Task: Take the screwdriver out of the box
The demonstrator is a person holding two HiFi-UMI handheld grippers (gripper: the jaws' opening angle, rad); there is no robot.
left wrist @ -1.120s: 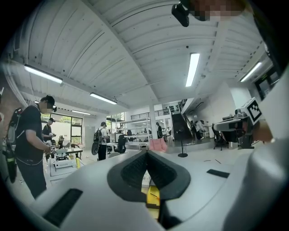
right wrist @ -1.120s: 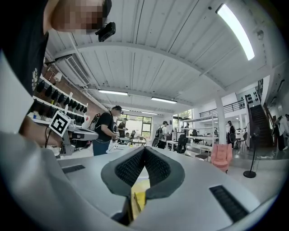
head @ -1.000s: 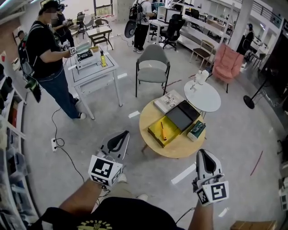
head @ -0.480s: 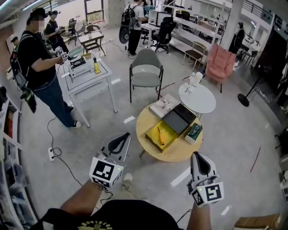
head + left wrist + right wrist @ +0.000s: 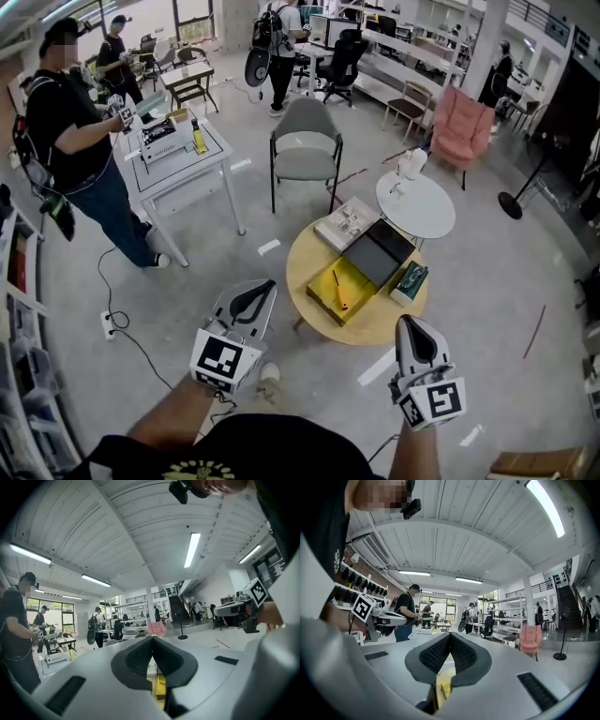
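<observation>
An open yellow box [image 5: 323, 298] lies on the round wooden table [image 5: 375, 333], with its black lid [image 5: 375, 251] beside it. A screwdriver [image 5: 339, 291] with an orange handle rests inside the box. My left gripper [image 5: 265, 285] hovers over the floor, left of the table and short of it, jaws shut and empty. My right gripper [image 5: 409, 322] hangs just before the table's near edge, also shut with nothing in it. In the left gripper view the pads meet at the left gripper [image 5: 152, 638], with the yellow box [image 5: 161, 686] seen below. The right gripper [image 5: 450, 634] looks the same.
A pale book [image 5: 347, 220] and a green box [image 5: 410, 281] share the wooden table. Behind it stand a small white round table [image 5: 417, 204], a grey chair [image 5: 307, 150] and a pink armchair [image 5: 459, 131]. A person [image 5: 70, 141] works at a white bench [image 5: 178, 155] on the left.
Both grippers have drifted a little toward the round table, the right one sliding left in the head view. Both stay shut. The head view has shifted slightly.
</observation>
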